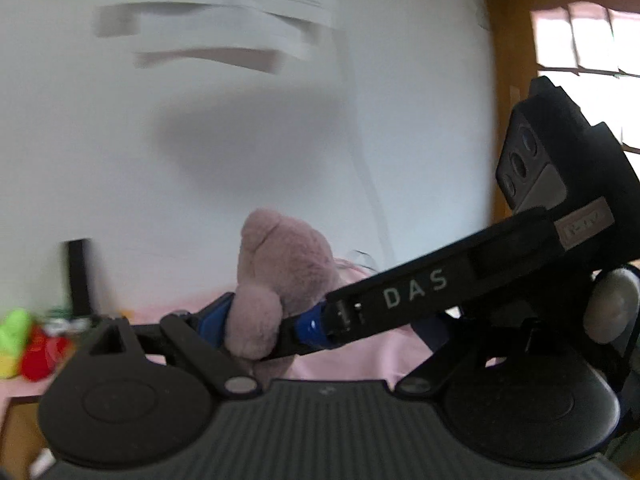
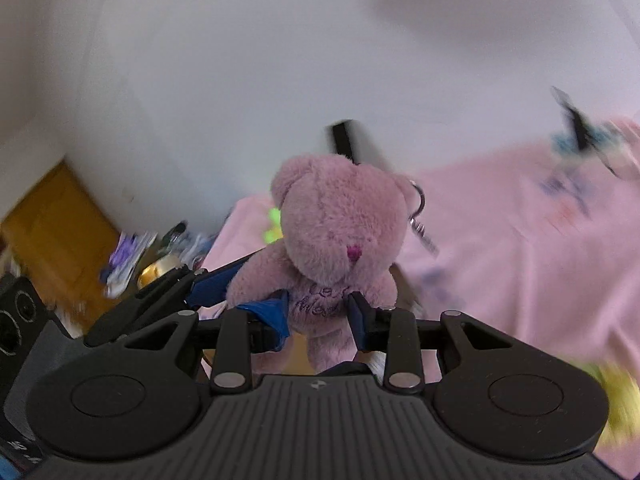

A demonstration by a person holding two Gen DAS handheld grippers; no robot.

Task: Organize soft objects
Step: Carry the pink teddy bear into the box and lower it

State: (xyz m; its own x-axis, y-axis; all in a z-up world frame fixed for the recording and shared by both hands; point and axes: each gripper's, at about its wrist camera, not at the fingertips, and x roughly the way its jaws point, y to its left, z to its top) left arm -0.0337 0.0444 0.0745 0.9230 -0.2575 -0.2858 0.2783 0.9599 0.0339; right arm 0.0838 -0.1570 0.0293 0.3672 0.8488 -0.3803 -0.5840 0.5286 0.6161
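While your right gripper pinches the pink teddy bear at its belly, your left gripper clamps its arm. The bear hangs upright, head up, face toward you, above the pink cloth. Open white wall lies behind.

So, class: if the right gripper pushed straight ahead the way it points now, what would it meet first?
The pink teddy bear, already between the right gripper's fingers; beyond it, probably the pink cloth, though depth is unclear.
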